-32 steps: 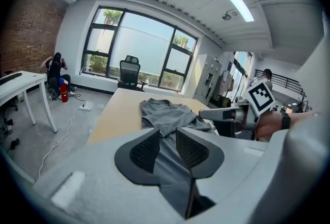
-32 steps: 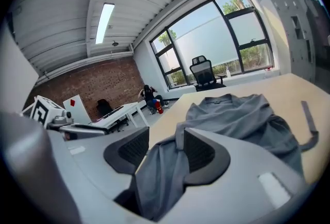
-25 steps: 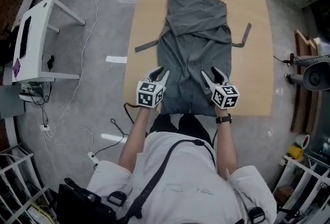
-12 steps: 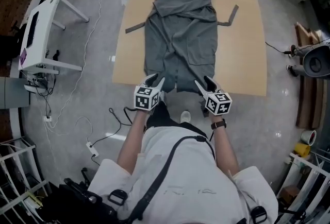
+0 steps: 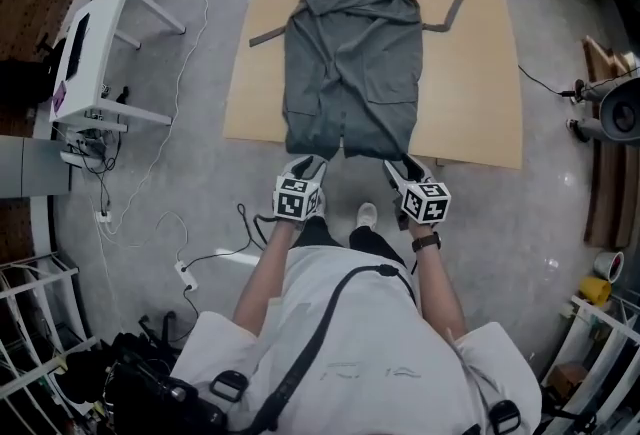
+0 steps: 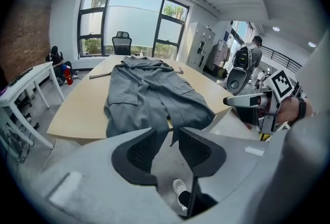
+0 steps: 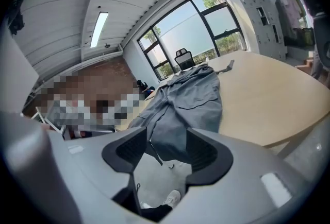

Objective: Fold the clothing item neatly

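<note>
Lying lengthwise on the light wooden table [image 5: 470, 93] in the head view, the long grey fabric garment [image 5: 350, 53] has its collar at the far end and its hem drooping just over the near edge, with a grey strap end [image 5: 268, 36] sticking out at either side. The left tool [image 5: 303, 165] and the right tool [image 5: 405, 167] hover over the grey floor [image 5: 200, 183] just short of that hem, near it but not touching, each one's marker cube facing up; a white shoe [image 5: 367, 215] shows between them, and a white desk [image 5: 95, 53] stands well apart at the left. The left gripper view adds what the head view cannot: the left tool [image 6: 167, 144] is released, its dark ribbed pads [image 6: 142, 151] having just been opening, with only floor and the shoe [image 6: 179, 187] seen through the gap. Beyond, the garment [image 6: 149, 94] spills over the table [image 6: 77, 109] edge, the right tool [image 6: 247, 100] reaches in from the right, and a black office chair [image 6: 122, 42] stands before a large window [image 6: 129, 22]. The right gripper view shows the right tool [image 7: 166, 152] likewise released, jaws wide and nothing between them; past them the garment's [image 7: 191, 99] hem hangs off the table [image 7: 258, 99], a thin cord dangling from it.
</note>
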Tool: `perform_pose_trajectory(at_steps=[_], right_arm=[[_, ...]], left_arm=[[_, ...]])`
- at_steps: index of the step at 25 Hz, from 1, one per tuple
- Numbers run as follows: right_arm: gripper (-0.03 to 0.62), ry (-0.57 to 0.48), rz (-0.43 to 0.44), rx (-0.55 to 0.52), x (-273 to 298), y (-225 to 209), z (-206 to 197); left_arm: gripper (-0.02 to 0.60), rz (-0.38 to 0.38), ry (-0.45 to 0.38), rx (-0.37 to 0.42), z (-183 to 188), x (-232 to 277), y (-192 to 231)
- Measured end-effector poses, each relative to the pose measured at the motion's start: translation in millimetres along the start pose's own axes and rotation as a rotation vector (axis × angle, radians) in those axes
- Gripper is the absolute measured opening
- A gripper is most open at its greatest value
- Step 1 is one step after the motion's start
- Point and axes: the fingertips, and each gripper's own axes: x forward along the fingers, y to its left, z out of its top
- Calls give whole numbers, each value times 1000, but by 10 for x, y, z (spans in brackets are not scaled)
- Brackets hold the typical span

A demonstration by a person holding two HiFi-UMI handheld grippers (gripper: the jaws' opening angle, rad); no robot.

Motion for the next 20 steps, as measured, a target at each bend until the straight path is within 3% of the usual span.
perform_pose_trajectory(at_steps=[5, 8, 12, 17, 20], right_arm=[[241, 18, -67, 26, 55, -149, -148], [242, 51, -91, 17, 141, -256, -248], [245, 101, -128, -11, 228, -425, -334], [239, 140, -258, 21, 259, -706, -441], [236, 153, -264, 47, 341, -732, -485]], left_arm=[[140, 35, 21, -23, -185, 2, 340], [177, 50, 47, -24, -279, 30, 593], [196, 92, 74, 27, -332, 109, 879], [199, 96, 107, 34, -354, 214, 1094], [199, 93, 116, 19, -351, 288, 1155]])
